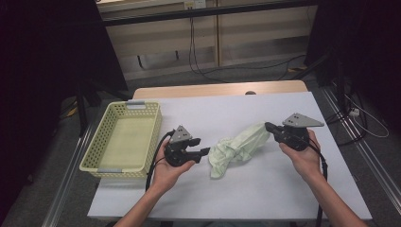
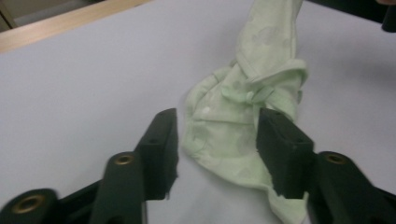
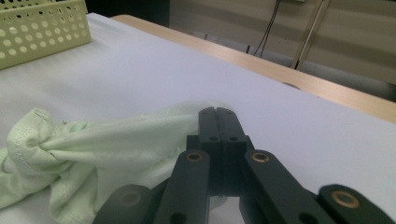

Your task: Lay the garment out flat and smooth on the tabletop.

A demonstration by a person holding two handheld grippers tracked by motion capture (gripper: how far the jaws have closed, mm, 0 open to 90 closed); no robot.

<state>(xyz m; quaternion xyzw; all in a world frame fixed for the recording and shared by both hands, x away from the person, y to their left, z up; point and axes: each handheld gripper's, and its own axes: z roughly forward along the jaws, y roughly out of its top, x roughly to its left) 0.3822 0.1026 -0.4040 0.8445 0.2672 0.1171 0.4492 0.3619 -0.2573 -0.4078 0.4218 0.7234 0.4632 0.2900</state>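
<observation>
A pale green crumpled garment (image 1: 239, 146) lies on the white table (image 1: 265, 189), its right end drawn up toward my right gripper (image 1: 268, 126). That gripper is shut on the garment's end, and the cloth (image 3: 107, 144) trails off to the left of its closed jaws (image 3: 216, 114). My left gripper (image 1: 203, 146) sits just left of the garment's bunched lower end. Its jaws stand apart, and the garment (image 2: 243, 121) lies on the table beyond and between them (image 2: 217, 135) without either pad pressing on it.
A pale yellow perforated basket (image 1: 94, 142) stands at the table's left, also seen in the right gripper view (image 3: 42, 28). The table's wooden far edge (image 1: 217, 89) lies beyond. Cables run over the floor behind and to the right.
</observation>
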